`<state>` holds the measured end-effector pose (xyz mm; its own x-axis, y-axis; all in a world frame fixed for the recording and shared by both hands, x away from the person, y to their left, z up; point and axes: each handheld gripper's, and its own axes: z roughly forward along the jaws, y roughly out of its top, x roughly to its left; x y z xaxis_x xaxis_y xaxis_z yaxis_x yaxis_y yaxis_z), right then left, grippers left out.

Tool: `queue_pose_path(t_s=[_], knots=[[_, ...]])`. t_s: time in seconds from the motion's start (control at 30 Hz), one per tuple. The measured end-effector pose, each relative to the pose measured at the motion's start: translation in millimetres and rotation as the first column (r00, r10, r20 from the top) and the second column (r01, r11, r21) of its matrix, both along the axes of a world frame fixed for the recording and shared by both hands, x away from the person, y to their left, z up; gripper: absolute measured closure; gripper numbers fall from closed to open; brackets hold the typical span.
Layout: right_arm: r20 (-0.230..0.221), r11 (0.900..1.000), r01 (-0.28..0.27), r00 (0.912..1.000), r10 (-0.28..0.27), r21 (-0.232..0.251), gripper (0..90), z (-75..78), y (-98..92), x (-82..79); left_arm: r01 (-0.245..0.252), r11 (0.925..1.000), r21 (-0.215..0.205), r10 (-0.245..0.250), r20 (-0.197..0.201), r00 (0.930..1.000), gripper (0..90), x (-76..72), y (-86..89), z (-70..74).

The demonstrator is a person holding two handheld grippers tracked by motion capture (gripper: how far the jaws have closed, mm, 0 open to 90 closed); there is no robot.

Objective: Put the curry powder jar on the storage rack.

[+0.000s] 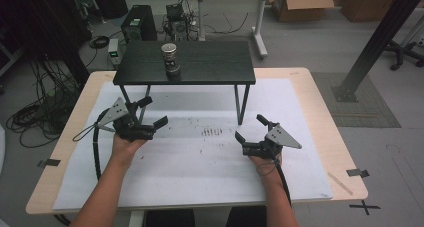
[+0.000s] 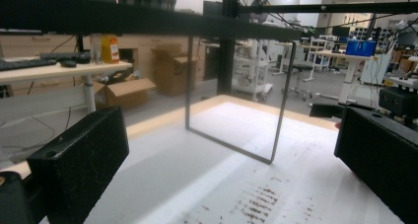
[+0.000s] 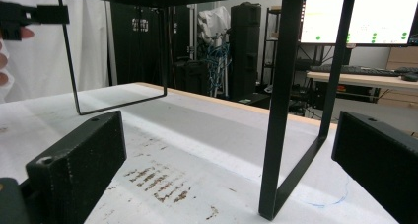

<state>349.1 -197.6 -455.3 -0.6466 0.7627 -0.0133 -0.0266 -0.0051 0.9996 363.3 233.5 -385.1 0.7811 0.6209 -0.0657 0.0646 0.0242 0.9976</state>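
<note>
Both our claws, left claw (image 1: 154, 113) and right claw (image 1: 251, 128), gape wide and empty at lower centre; we should lift toward the metal cylinder (image 1: 169, 59) on the black stand (image 1: 215, 62), upper centre, squarely.

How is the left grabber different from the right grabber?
The left gripper sits close to the black shelf's left leg; the right gripper sits close to its right leg. The left gripper's jaws point up and right in the high view; the right gripper's point up and left. Both are black, open and holding nothing above the white mat.
</note>
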Motion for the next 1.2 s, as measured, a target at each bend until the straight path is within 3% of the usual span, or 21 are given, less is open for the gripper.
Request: queue_pose_path(t_s=[0.33, 0.57, 0.83, 1.03, 1.2], knots=[[0.001, 1.000, 0.000, 1.0000, 0.000, -0.001, 0.0, 0.0, 0.1, -0.1, -0.033, 0.9994, 0.010, 0.033, -0.050, 0.9982, 0.5, -0.1, 3.0, -26.9], [0.001, 1.000, 0.001, 1.0000, -0.001, 0.000, 0.0, 0.0, 0.2, -0.1, -0.068, 0.9971, 0.034, 0.070, -0.059, 0.9958, 0.5, 0.5, 3.0, -40.7], [0.001, 1.000, 0.001, 1.0000, -0.001, -0.001, 0.0, 0.0, 0.3, -0.1, -0.068, 0.9971, 0.034, 0.071, -0.073, 0.9948, 0.4, 1.5, 0.2, -53.2], [0.000, 1.000, 0.001, 1.0000, -0.001, 0.000, 0.0, 0.0, 0.2, 0.0, -0.070, 0.9968, 0.038, 0.072, -0.049, 0.9962, 0.4, 0.3, -0.8, -60.1], [0.000, 1.000, 0.001, 1.0000, -0.001, -0.001, 0.0, 0.0, 0.3, 0.0, -0.084, 0.9957, 0.040, 0.084, -0.001, 0.9965, 0.5, -2.7, -2.1, -65.0]])
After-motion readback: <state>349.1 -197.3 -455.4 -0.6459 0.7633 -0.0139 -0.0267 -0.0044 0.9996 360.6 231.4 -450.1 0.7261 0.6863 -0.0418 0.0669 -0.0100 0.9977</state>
